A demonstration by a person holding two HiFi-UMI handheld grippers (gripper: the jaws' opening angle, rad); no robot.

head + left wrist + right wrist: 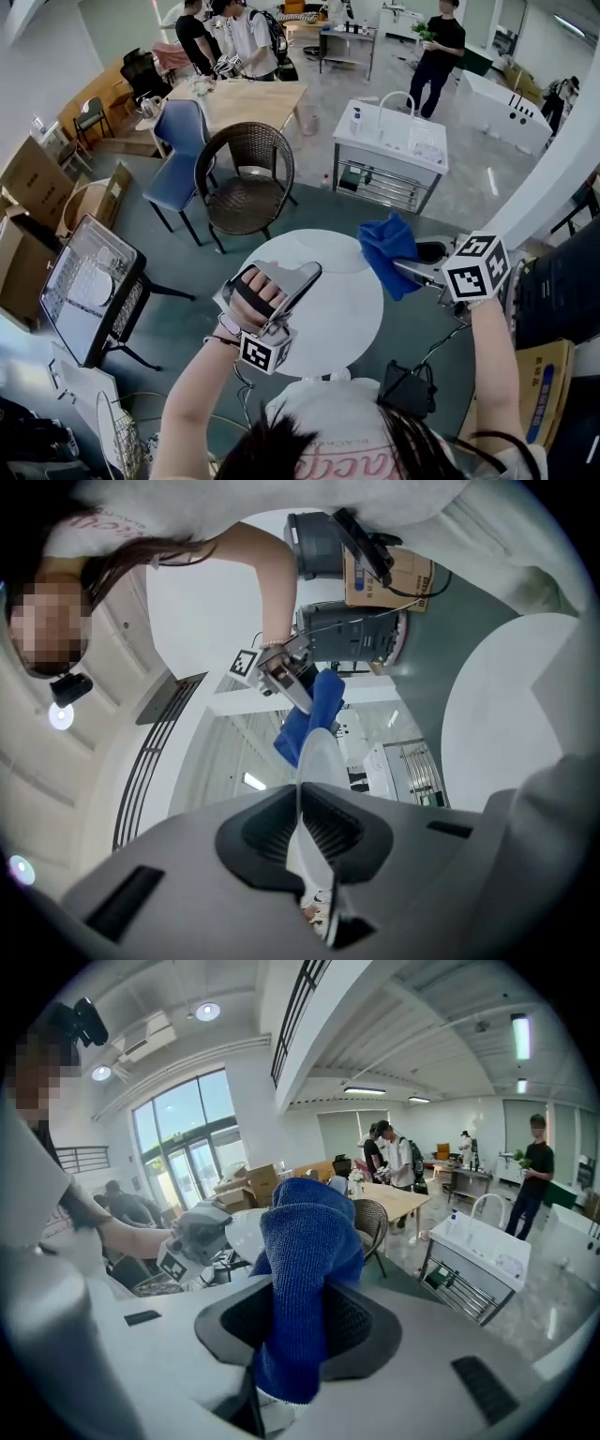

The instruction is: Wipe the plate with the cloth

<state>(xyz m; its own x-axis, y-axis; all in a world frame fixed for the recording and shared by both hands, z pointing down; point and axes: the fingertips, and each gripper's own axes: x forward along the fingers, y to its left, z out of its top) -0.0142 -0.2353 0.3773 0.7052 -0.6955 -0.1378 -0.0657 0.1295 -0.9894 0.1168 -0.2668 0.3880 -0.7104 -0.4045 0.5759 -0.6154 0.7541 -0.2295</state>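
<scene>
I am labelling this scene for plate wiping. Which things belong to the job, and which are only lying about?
For the job:
plate, in the left hand-held gripper
cloth, in the right hand-held gripper

Lying about:
table
wicker chair
blue chair
sink
boxes

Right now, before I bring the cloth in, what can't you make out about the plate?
- Whether the plate is dirty: it is edge-on in the left gripper view.
- Head view: the pale plate blends into the white table; its outline is unclear.
- Right gripper view: the cloth covers part of it.
</scene>
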